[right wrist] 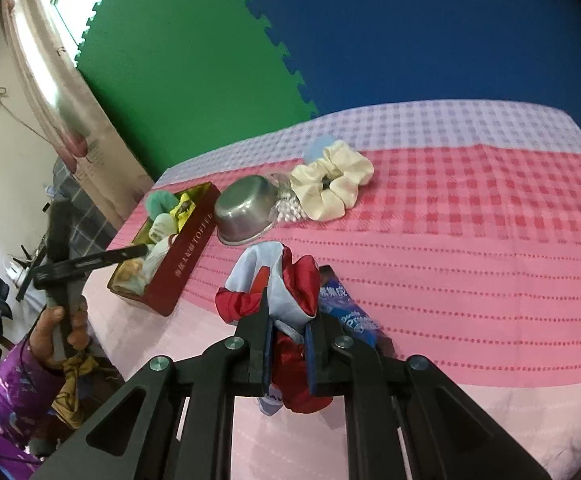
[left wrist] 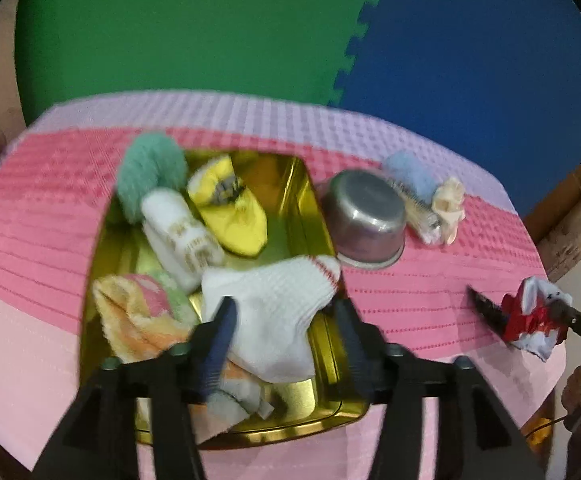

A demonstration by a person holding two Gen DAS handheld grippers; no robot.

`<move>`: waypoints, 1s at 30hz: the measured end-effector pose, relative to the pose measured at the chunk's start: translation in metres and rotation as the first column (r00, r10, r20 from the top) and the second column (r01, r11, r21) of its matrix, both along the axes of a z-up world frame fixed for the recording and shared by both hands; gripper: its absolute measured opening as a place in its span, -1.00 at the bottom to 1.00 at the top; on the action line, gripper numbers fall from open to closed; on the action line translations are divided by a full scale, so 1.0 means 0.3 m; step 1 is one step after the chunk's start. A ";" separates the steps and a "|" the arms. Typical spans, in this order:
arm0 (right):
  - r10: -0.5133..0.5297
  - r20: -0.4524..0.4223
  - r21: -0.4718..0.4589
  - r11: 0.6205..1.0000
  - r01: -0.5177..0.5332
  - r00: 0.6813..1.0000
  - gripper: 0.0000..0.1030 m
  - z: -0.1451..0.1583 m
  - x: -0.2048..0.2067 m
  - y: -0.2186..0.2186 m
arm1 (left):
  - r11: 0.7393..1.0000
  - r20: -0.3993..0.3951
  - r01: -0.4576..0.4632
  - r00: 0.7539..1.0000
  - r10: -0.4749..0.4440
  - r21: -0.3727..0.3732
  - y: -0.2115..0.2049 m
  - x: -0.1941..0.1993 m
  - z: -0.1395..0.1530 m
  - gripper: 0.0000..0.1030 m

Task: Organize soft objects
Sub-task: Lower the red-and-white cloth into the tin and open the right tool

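The right gripper [right wrist: 288, 320] pinches a red and white cloth [right wrist: 286, 280] above the pink checked tablecloth [right wrist: 470, 260], with the red tin [right wrist: 182, 268] of soft things to its left.

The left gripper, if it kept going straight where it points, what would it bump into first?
Most likely the white sock lying in the gold tin: it sits right between the open left gripper fingers. Depth is hard to judge here.

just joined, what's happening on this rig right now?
A person is sorting soft items into a gold tin. The left gripper stands open over the tin, a white sock lying between its fingers. The right gripper is shut on a red and white cloth. A cream scrunchie lies outside the tin.
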State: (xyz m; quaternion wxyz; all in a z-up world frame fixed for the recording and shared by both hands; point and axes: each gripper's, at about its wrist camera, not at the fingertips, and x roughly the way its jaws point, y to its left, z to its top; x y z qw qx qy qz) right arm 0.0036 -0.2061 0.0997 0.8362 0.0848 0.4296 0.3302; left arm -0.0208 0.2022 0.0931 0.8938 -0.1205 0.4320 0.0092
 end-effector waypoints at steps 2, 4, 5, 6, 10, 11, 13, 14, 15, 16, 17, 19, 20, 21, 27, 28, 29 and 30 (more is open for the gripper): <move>0.002 0.008 0.007 1.000 -0.002 1.000 -0.78 0.009 -0.004 0.004 | 1.000 0.040 0.009 0.999 -0.010 0.026 -0.015 -0.027 0.049 0.21; 0.012 0.026 0.023 1.000 -0.013 1.000 -0.78 0.038 -0.010 0.020 | 0.999 0.065 -0.001 0.998 -0.002 0.050 -0.024 -0.057 0.090 0.23; 0.025 0.036 0.041 0.999 -0.027 0.999 -0.78 0.063 -0.013 0.038 | 0.998 0.078 -0.016 0.997 0.011 0.065 -0.029 -0.080 0.112 0.23; 0.036 0.043 0.053 0.998 -0.038 0.998 -0.78 0.081 -0.011 0.050 | 0.997 0.092 -0.029 0.996 0.022 0.073 -0.035 -0.104 0.127 0.23; 0.075 0.048 0.136 0.987 -0.081 0.996 -0.78 0.173 0.029 0.128 | 0.986 0.150 -0.117 0.984 0.099 0.117 -0.041 -0.262 0.154 0.30; 0.084 0.045 0.162 0.983 -0.091 0.995 -0.78 0.200 0.047 0.153 | 0.980 0.161 -0.146 0.979 0.124 0.134 -0.042 -0.317 0.148 0.33; 0.110 0.050 0.198 0.973 -0.117 0.993 -0.78 0.257 0.079 0.212 | 0.975 0.176 -0.172 0.974 0.146 0.143 -0.041 -0.392 0.133 0.33; 0.122 0.057 0.203 0.970 -0.131 0.991 -0.78 0.279 0.088 0.242 | 0.971 0.179 -0.191 0.970 0.164 0.146 -0.036 -0.440 0.120 0.33; 0.136 0.065 0.203 0.968 -0.147 0.989 -0.78 0.298 0.093 0.277 | 0.968 0.182 -0.206 0.967 0.179 0.146 -0.033 -0.473 0.110 0.33; 0.152 0.075 0.196 0.967 -0.164 0.986 -0.78 0.316 0.097 0.319 | 0.965 0.184 -0.218 0.964 0.191 0.143 -0.025 -0.505 0.100 0.33; 0.169 0.083 0.182 0.966 -0.181 0.982 -0.78 0.326 0.102 0.374 | 0.963 0.187 -0.230 0.961 0.202 0.140 -0.019 -0.532 0.089 0.33; 0.191 0.067 0.167 0.966 -0.200 0.979 -0.77 0.313 0.120 0.475 | 0.957 0.188 -0.251 0.957 0.223 0.144 -0.011 -0.563 0.070 0.33; 0.199 0.047 0.160 0.966 -0.204 0.979 -0.77 0.291 0.135 0.532 | 0.955 0.186 -0.259 0.955 0.231 0.146 -0.005 -0.574 0.059 0.33; 0.200 0.029 0.149 0.968 -0.202 0.979 -0.77 0.269 0.153 0.583 | 0.954 0.185 -0.263 0.954 0.235 0.145 0.003 -0.583 0.052 0.33; 0.153 -0.114 0.126 0.982 -0.138 0.982 -0.75 0.080 0.261 0.825 | 0.955 0.195 -0.257 0.954 0.227 0.149 0.026 -0.617 0.040 0.33; 0.147 -0.145 0.140 0.982 -0.127 0.978 -0.75 0.049 0.275 0.852 | 0.954 0.199 -0.256 0.954 0.224 0.155 0.024 -0.618 0.041 0.33; 0.135 -0.166 0.130 0.985 -0.114 0.977 -0.74 0.019 0.284 0.886 | 0.954 0.203 -0.254 0.954 0.220 0.160 0.025 -0.619 0.042 0.33; 0.124 -0.168 0.104 0.989 -0.107 0.978 -0.74 -0.003 0.286 0.918 | 0.954 0.207 -0.253 0.954 0.218 0.162 0.029 -0.623 0.045 0.33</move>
